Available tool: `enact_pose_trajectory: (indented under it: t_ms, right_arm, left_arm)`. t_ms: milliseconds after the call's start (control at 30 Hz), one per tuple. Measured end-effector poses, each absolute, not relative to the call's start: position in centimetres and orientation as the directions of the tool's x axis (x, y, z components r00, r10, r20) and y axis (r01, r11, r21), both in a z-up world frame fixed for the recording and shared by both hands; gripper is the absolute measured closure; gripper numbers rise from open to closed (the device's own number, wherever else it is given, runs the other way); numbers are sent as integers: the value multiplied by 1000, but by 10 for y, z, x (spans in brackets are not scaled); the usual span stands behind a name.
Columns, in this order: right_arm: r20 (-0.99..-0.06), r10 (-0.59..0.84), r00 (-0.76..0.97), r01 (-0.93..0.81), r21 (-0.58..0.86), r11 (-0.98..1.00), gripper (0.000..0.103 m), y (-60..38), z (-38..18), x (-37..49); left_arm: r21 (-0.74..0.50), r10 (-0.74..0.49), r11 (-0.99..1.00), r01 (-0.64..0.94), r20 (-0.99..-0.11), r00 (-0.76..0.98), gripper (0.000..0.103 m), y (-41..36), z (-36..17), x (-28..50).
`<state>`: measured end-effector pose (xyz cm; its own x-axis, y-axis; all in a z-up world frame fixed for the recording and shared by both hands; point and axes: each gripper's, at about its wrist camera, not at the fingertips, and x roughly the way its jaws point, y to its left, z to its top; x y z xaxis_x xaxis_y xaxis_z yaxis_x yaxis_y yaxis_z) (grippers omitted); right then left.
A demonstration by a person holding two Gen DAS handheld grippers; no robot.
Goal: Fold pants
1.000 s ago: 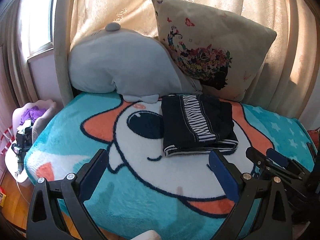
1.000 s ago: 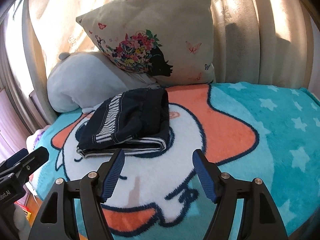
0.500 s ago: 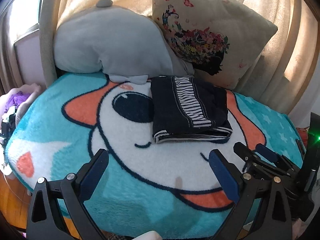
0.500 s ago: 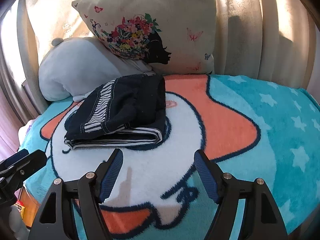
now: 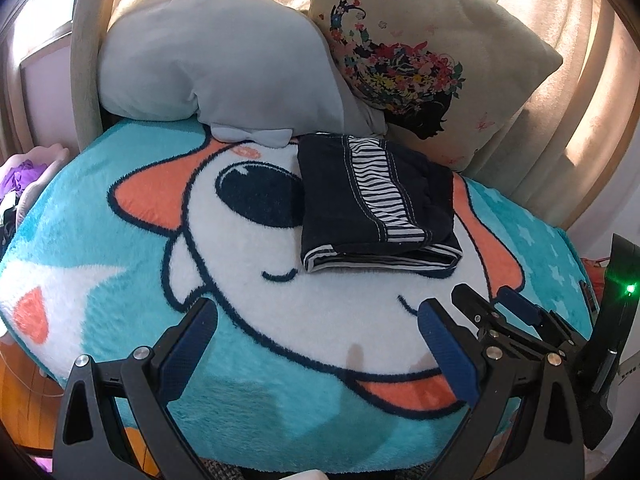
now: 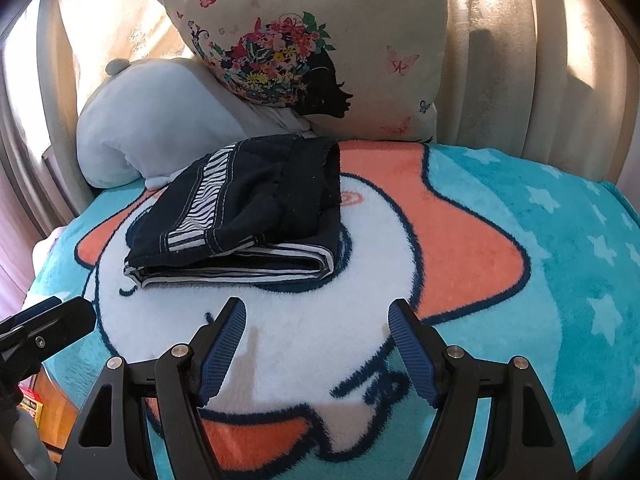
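Note:
The dark navy pants (image 5: 372, 204) with a black-and-white striped band lie folded into a compact rectangle on the cartoon blanket (image 5: 120, 296), in front of the pillows. They also show in the right wrist view (image 6: 248, 216). My left gripper (image 5: 316, 340) is open and empty, hovering over the blanket short of the pants. My right gripper (image 6: 316, 340) is open and empty, also short of the pants. The right gripper shows at the right of the left wrist view (image 5: 508, 312). The left gripper's tip shows at the left edge of the right wrist view (image 6: 44, 320).
A grey plush pillow (image 5: 212, 60) and a cream floral cushion (image 5: 420, 52) lean against beige curtains (image 6: 540, 48) behind the pants. The blanket's edge drops off at the left to a wooden floor (image 5: 20, 368) with clutter (image 5: 20, 172).
Both grippers have moved closer to the bed and slightly higher, so the folded pants loom larger. The pants have not moved. Both grippers stay open.

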<state>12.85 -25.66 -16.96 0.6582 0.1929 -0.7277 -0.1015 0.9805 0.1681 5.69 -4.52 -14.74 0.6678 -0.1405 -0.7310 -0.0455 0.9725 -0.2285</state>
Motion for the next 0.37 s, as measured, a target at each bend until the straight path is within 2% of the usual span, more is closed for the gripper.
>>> enact_pose_trajectory:
  t_ms: [367]
  right_arm:
    - [-743,206,637,-131,159,979,25,-240,-177,127]
  left_arm:
    - [-260,-147,963,-73,-732,665,3,-32,-150,58]
